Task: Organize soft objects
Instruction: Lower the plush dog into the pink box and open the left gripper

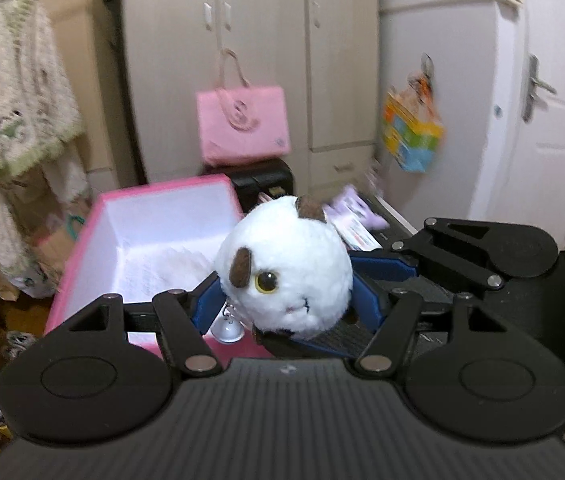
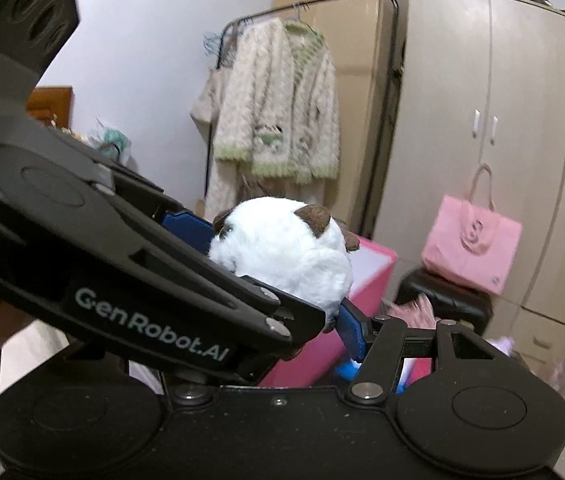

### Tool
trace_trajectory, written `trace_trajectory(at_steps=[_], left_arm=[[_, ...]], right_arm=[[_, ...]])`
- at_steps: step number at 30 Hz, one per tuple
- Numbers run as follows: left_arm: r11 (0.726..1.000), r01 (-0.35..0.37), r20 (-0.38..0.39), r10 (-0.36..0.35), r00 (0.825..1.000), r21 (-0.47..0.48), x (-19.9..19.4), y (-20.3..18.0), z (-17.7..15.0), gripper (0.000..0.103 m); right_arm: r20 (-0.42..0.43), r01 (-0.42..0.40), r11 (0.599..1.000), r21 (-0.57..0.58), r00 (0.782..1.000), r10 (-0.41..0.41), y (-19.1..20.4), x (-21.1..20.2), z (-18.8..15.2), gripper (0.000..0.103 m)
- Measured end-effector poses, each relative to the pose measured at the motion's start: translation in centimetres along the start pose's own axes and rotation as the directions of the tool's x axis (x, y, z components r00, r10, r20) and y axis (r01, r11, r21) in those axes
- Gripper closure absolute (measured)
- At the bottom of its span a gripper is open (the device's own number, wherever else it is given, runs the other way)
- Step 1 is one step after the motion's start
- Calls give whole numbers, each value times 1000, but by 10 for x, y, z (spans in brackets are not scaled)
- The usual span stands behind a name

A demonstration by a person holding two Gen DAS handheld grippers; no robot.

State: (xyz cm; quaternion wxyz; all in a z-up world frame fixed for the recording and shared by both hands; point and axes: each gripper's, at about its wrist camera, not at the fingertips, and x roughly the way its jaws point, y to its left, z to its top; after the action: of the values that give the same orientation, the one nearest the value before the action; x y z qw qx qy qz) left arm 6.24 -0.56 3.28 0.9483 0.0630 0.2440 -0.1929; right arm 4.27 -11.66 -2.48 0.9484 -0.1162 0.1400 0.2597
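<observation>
1. Bedroom setting: beige wardrobe (image 1: 266, 60) with white handles at the back, white door (image 1: 554, 92) with a metal lever handle on the right, blurred.
2. Fluffy cream cardigan with green trim (image 2: 282, 108) hangs on a black clothes rail, left of the wardrobe.
3. Pink fabric tote bag (image 1: 242, 124) hangs from a wardrobe handle, over a black padded stool (image 2: 442, 300).
4. Colourful paper bag (image 1: 410, 136) hangs on the wall near the door, motion-blurred.
5. Round white plush toy with brown ears and a yellow eye (image 1: 286, 268) sits mid-air between both grippers, just right of the open box.
6. Pink cardboard box with white inside (image 1: 154, 240), lid off, stands near left in the left wrist view; something pale lies in it, cannot tell what.
7. Left gripper (image 1: 282, 300): jaws part-spread, blue pads pinching the plush toy from both sides.
8. Right gripper (image 2: 282, 276): jaws part-spread; its right blue pad touches the plush, its left side is hidden behind the left gripper's body, so the grip is unclear.
9. Small silver bell (image 1: 226, 328) dangles below the toy, near the box's front wall.
</observation>
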Motion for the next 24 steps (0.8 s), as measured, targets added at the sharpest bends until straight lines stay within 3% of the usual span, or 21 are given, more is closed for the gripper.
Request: trace_trajectory(at_steps=[4,11,24], left_arm=[[999,-26,11,26,1000,-31,6,26,14,37],[992,-50,-31,47,998,-115,38,73,26,37],[957,-50,-176,-1,984,-285,106,136,3,37]], right_arm=[[17,-33,999,-8,999,33,0,24,19,36],[-23,-105,994,9,994,105,-11,81,41,35],[-209,-169,984,48,962,175,-13,170,35,35]])
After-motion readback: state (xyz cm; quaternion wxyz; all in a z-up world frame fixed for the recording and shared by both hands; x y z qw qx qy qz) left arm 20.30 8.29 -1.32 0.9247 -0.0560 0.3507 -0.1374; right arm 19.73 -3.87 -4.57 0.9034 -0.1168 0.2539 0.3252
